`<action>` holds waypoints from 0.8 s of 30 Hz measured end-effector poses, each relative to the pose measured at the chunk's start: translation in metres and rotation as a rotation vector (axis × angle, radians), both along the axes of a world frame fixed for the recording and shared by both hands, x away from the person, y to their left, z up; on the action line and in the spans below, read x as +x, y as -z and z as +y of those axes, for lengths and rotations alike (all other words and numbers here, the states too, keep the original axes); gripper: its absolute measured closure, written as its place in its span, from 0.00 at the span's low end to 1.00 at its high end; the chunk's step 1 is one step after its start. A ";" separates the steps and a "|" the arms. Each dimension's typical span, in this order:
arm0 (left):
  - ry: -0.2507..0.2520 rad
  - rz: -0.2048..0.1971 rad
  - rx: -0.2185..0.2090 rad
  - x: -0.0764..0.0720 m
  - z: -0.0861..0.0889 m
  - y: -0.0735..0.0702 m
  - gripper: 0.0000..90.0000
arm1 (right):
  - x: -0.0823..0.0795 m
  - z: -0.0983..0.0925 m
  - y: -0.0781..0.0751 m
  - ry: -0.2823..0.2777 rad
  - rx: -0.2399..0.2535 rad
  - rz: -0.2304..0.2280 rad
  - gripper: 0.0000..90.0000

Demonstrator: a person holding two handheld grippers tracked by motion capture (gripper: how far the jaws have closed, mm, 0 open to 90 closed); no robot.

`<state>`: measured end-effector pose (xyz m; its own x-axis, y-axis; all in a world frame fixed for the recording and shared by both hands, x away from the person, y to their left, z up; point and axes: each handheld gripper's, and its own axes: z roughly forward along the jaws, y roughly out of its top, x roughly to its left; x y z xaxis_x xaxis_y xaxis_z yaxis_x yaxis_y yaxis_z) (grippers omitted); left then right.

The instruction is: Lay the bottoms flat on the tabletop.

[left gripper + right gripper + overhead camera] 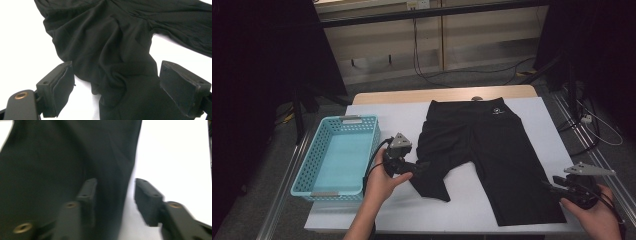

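Observation:
A pair of black shorts (492, 150) lies flat on the white table cover (539, 117), waistband at the far side. Its left leg is bunched and folded over near my left gripper (422, 166). In the left gripper view the crumpled cloth (107, 50) lies between the wide-apart jaws of that gripper (116, 68), which is open. My right gripper (549, 184) is at the outer hem of the right leg, near the table's front right. In the right gripper view it (115, 182) is open, straddling the edge of the shorts (50, 157), one jaw over cloth, the other over white cover.
A light blue plastic basket (304, 170) stands at the table's left edge, nothing in it. A bare wooden strip (412, 95) of the table runs along the far side. Cables (427, 75) lie on the floor beyond, and a metal rail (592, 150) runs along the right.

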<state>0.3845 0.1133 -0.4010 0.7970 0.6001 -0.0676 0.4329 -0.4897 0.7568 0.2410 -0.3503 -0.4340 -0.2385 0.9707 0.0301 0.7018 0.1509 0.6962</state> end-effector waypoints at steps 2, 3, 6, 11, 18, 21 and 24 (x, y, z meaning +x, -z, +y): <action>0.004 0.001 0.007 0.000 -0.001 0.000 0.15 | 0.005 0.005 -0.002 -0.003 0.017 -0.029 0.48; 0.004 0.002 0.003 0.000 -0.002 0.001 0.15 | 0.007 0.009 -0.003 -0.009 0.022 -0.037 0.46; 0.004 0.001 0.002 0.001 -0.004 0.002 0.15 | 0.016 0.023 -0.005 -0.041 0.029 -0.054 0.40; 0.000 0.007 0.021 0.002 -0.003 0.006 0.15 | 0.028 0.050 -0.009 -0.102 0.028 -0.085 0.32; 0.001 0.006 0.024 0.001 0.000 0.007 0.15 | 0.046 0.083 -0.012 -0.146 0.063 -0.121 0.24; -0.005 0.007 0.027 0.000 0.003 0.006 0.15 | 0.055 0.100 -0.012 -0.177 0.073 -0.127 0.21; -0.008 -0.006 0.023 -0.001 0.004 0.007 0.16 | 0.062 0.119 -0.011 -0.209 0.074 -0.133 0.20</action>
